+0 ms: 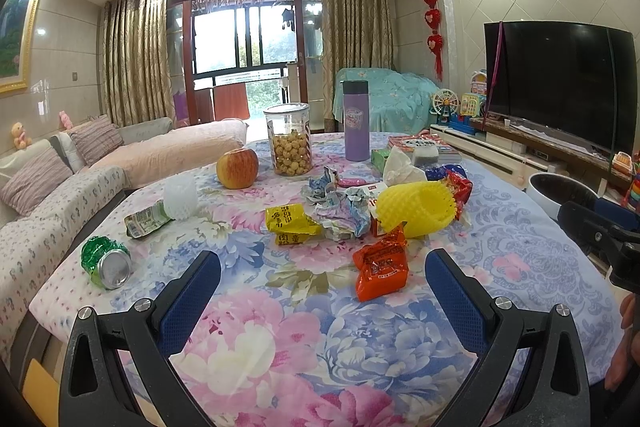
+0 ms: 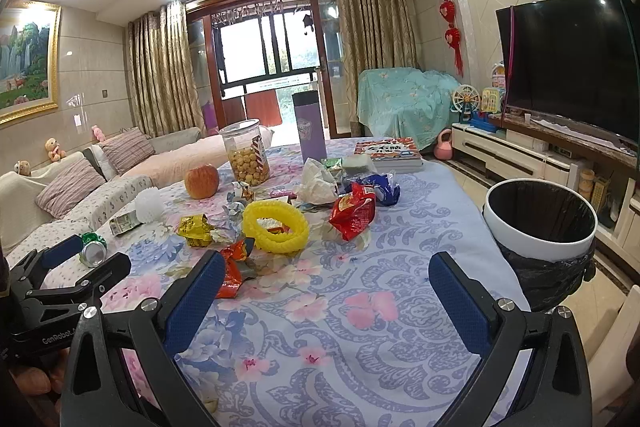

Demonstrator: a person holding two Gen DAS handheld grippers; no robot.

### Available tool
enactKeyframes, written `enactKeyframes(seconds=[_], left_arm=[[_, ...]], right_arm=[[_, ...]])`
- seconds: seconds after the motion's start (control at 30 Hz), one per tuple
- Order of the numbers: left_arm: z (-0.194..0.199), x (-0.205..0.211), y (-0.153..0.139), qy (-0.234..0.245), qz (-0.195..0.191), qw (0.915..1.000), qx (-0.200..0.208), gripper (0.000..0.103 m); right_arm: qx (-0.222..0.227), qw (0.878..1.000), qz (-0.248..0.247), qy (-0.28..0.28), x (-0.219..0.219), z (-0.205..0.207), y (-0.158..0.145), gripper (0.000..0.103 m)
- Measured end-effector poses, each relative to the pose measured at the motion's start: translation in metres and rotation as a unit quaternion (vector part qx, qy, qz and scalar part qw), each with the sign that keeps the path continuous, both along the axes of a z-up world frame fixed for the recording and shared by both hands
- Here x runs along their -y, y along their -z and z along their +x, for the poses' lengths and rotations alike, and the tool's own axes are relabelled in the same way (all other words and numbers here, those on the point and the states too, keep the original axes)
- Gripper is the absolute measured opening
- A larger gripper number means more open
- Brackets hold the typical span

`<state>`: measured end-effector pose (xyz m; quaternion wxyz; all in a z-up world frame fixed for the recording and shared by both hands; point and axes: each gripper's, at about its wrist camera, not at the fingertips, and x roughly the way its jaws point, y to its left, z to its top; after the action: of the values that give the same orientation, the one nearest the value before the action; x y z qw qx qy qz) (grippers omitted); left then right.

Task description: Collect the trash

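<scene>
Left gripper [image 1: 322, 291]: jaws spread wide, nothing held, nothing touched; floral tablecloth [image 1: 304, 343] seen bare between the blue pads. Right gripper [image 2: 326, 295]: likewise wide open and empty, over bare cloth. The table's right edge is seen at 3 o'clock of the right gripper, with the white trash bin [image 2: 540, 243], black-lined, standing just beside that edge on the floor. Open cloth is noted ahead of the right gripper toward 12 o'clock. The trash is clustered mid-table: an orange wrapper [image 1: 380, 267] lies near the left gripper at 1 o'clock, apart from its pads; a yellow packet [image 1: 290, 223] at 11 o'clock; crumpled paper [image 1: 340, 211] and yellow foam netting [image 1: 416, 207] beyond. A crushed green can [image 1: 106, 261] lies at 9 o'clock near the table's left edge.
</scene>
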<state>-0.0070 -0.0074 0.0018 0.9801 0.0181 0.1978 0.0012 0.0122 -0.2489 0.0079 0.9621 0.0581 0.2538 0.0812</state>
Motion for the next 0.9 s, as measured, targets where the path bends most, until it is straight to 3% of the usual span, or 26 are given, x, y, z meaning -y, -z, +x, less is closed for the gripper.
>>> enactKeyframes(seconds=[0.4,0.9], left_arm=[[0.005,-0.007,0.008,-0.004,-0.002,0.9999,-0.013,0.103],[0.049,-0.022,0.023,0.002,-0.019,0.9967,-0.079,0.102]], right_arm=[[-0.016,1.000,0.010,-0.013,-0.006,0.005,0.006,0.102],[-0.069,0.996,0.040,-0.043,-0.015,0.045,0.022,0.101]])
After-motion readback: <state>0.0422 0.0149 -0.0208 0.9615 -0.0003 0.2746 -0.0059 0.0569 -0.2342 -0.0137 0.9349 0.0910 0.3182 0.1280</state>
